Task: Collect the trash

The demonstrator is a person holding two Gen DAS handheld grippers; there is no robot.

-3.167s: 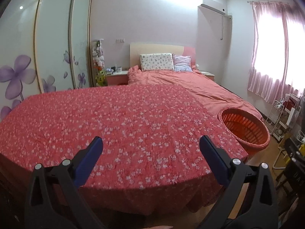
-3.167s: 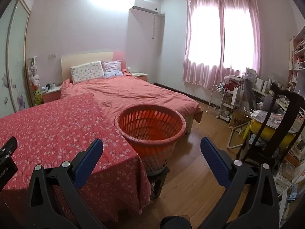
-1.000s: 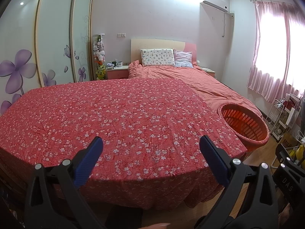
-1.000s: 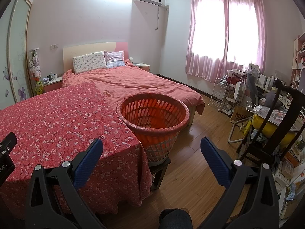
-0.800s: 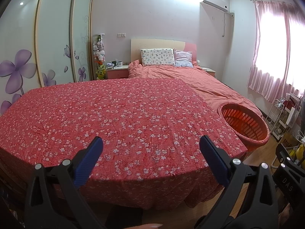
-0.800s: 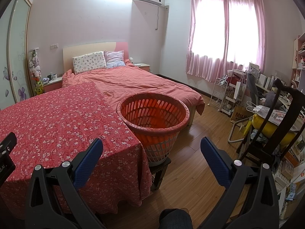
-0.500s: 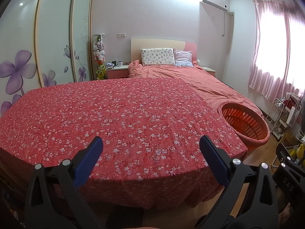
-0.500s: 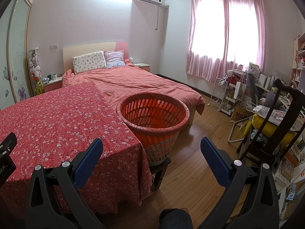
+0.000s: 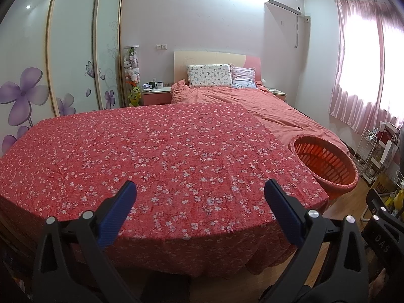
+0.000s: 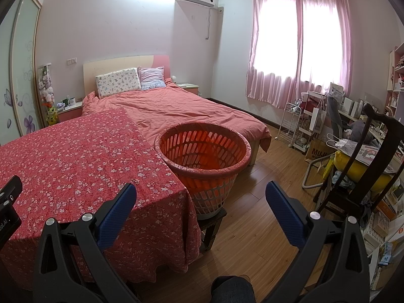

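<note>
Both tools are spread wide and carry nothing: the left hand-held gripper hangs over the near edge of the counter, which is draped in a red flowered cloth, and the right hand-held gripper points toward the orange basket standing just beside the counter's right corner. No trash shows anywhere on the cloth, the bed or the floor in either view, so the task's thing is either out of sight or not yet there; the basket, lined with a thin bag, looks empty as far as its inside can be seen.

The main risk, as I judge it, is at the basket. It sits raised on a small dark stool, so a careless knock from the right tool or a drop against the rim could tip it off. The loose cloth is a second hazard: a pinch aimed at something flat on it may catch the fabric and drag it along. The thin liner could also snag on a fingertip.

Around the work area, the bed lies close behind both counter and basket, leaving little room on that side. To the right stand a dark wooden chair, a white wire cart and a crowded desk, which narrow the free floor. A knee shows at the bottom of the right view, close under the tool.
</note>
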